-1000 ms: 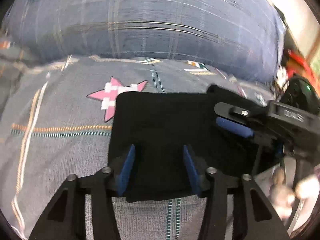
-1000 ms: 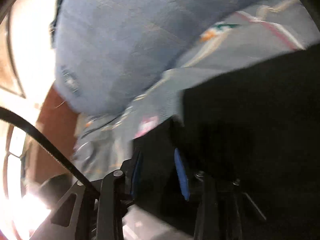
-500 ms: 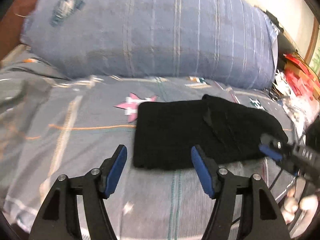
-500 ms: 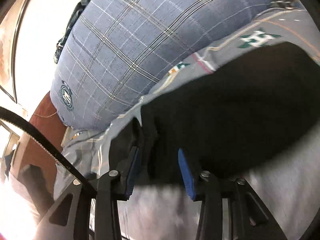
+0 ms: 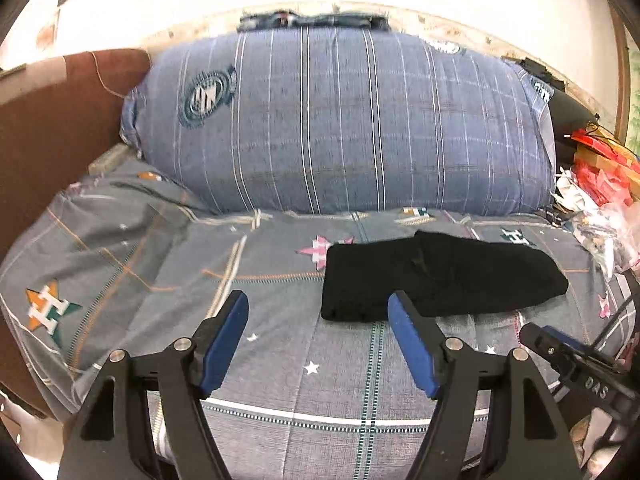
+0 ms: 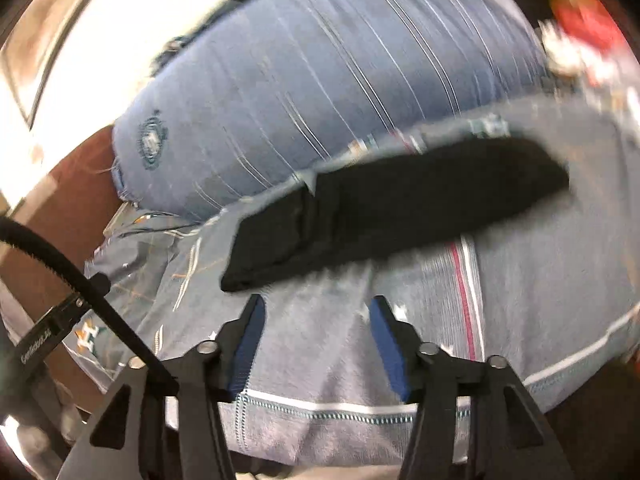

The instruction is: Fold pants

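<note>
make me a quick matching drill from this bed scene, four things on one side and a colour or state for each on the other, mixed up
Things:
1. pants
2. pillow
3. left gripper
4. headboard panel

Descriptions:
A. blue plaid, propped at the head of the bed
B. brown
C. black, folded flat on the bedsheet
D. open, nothing between its pads

Pairs: 1-C, 2-A, 3-D, 4-B

The right wrist view is smeared throughout, so the pants (image 6: 392,216) show no folds or seams and the red clutter (image 6: 580,28) at 1 o'clock cannot be identified. In the left wrist view the right gripper (image 5: 576,364) is cut off at 4 o'clock, its jaws unseen. The pile (image 5: 600,184) at 3 o'clock is too jumbled to tell.
</note>
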`<state>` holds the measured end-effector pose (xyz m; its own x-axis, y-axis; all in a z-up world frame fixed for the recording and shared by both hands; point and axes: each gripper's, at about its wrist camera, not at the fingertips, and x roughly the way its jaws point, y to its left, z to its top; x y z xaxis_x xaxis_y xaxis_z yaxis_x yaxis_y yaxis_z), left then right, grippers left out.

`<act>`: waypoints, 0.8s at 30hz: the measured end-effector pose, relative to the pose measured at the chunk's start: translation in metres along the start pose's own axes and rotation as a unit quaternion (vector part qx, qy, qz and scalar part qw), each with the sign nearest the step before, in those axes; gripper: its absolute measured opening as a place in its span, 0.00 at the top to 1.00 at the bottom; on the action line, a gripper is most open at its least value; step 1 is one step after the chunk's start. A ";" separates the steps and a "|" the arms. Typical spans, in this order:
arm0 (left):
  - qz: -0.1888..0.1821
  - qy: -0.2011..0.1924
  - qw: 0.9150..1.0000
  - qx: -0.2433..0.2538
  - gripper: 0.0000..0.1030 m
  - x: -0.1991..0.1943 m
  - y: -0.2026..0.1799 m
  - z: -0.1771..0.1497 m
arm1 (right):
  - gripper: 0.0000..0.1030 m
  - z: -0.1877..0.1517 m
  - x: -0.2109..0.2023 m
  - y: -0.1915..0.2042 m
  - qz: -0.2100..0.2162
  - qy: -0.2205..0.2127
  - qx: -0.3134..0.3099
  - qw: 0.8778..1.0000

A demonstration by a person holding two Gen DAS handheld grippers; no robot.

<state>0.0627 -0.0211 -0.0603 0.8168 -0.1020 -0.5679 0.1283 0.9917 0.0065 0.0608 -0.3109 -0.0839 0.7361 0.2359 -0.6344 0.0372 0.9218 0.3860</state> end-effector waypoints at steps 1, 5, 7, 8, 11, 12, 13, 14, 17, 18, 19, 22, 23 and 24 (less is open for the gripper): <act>0.000 -0.003 1.000 0.000 0.29 -0.004 0.000 0.001 | 0.38 0.000 -0.007 0.009 -0.003 -0.012 -0.017 1.000; 0.003 -0.016 1.000 0.006 0.28 -0.017 -0.002 0.003 | 0.20 -0.009 -0.033 0.041 -0.047 -0.101 -0.085 0.990; 0.005 -0.019 1.000 0.007 0.27 -0.020 -0.003 0.002 | 0.15 -0.010 -0.031 0.049 -0.057 -0.124 -0.096 0.986; 0.004 -0.019 1.000 0.004 0.27 -0.020 -0.002 0.001 | 0.15 -0.012 -0.030 0.050 -0.058 -0.125 -0.098 0.986; -0.001 -0.011 1.000 -0.004 0.27 -0.017 -0.001 0.000 | 0.15 -0.017 -0.024 0.049 -0.050 -0.095 -0.097 0.989; -0.002 -0.007 1.000 -0.004 0.27 -0.015 -0.002 -0.001 | 0.15 -0.019 -0.021 0.049 -0.049 -0.085 -0.097 0.990; -0.002 -0.003 1.000 -0.004 0.27 -0.013 -0.002 -0.001 | 0.15 -0.022 -0.019 0.048 -0.049 -0.077 -0.097 0.991; -0.002 0.000 1.000 -0.006 0.27 -0.011 -0.003 -0.002 | 0.15 -0.023 -0.013 0.047 -0.048 -0.064 -0.096 0.992; -0.005 0.006 1.000 -0.008 0.27 -0.008 -0.004 -0.005 | 0.15 -0.026 -0.004 0.045 -0.044 -0.042 -0.096 0.993; -0.005 0.009 1.000 -0.008 0.27 -0.007 -0.005 -0.006 | 0.15 -0.028 -0.003 0.045 -0.044 -0.039 -0.098 0.993; -0.006 0.011 1.000 -0.009 0.27 -0.005 -0.006 -0.007 | 0.15 -0.029 -0.001 0.045 -0.044 -0.035 -0.099 0.993; -0.012 0.024 1.000 -0.009 0.27 0.001 -0.007 -0.011 | 0.15 -0.031 0.005 0.043 -0.043 -0.024 -0.095 0.994; -0.014 0.027 0.999 -0.010 0.27 0.003 -0.007 -0.012 | 0.15 -0.031 0.008 0.040 -0.043 -0.019 -0.091 0.995; -0.014 0.030 0.999 -0.011 0.27 0.005 -0.007 -0.014 | 0.15 -0.032 0.011 0.039 -0.043 -0.014 -0.088 0.995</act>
<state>0.0579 -0.0272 -0.0741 0.7780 -0.1260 -0.6155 0.1375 0.9901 -0.0288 0.0484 -0.2628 -0.0972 0.7546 0.1474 -0.6394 -0.0168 0.9785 0.2058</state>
